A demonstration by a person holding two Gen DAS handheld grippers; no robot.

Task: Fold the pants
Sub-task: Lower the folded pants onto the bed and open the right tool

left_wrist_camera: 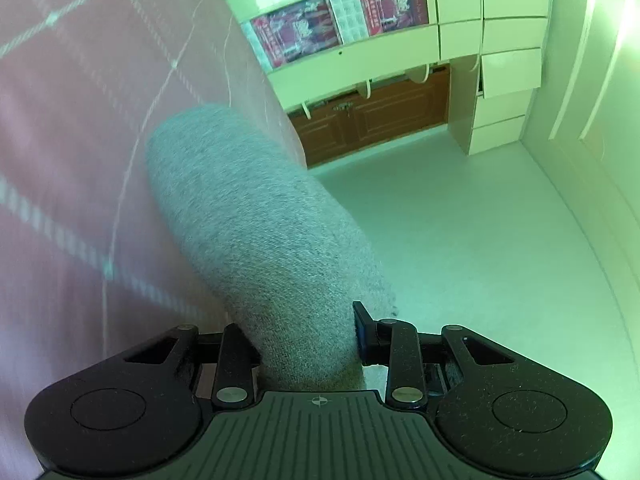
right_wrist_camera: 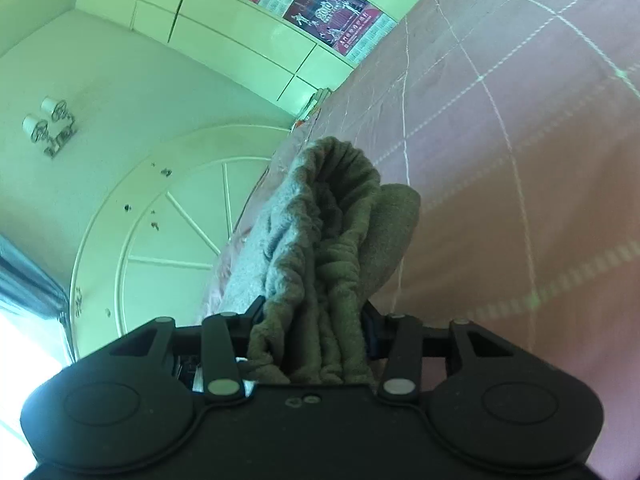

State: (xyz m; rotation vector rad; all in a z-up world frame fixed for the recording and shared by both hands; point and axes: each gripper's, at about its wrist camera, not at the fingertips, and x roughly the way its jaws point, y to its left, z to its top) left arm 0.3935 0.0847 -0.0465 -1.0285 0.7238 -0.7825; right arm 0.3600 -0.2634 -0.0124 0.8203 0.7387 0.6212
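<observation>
The grey knit pants hang lifted off the pink checked bed cover. My left gripper is shut on a smooth stretch of the pants that runs forward from its jaws. My right gripper is shut on the bunched, gathered waistband end of the pants, which stands up in folds in front of the pink cover. Both grippers are tilted steeply, so walls and ceiling fill half of each view.
White cabinets with red posters and a brown wooden cupboard stand beyond the bed. In the right wrist view a round ceiling moulding, a light fitting and a bright window with a curtain show.
</observation>
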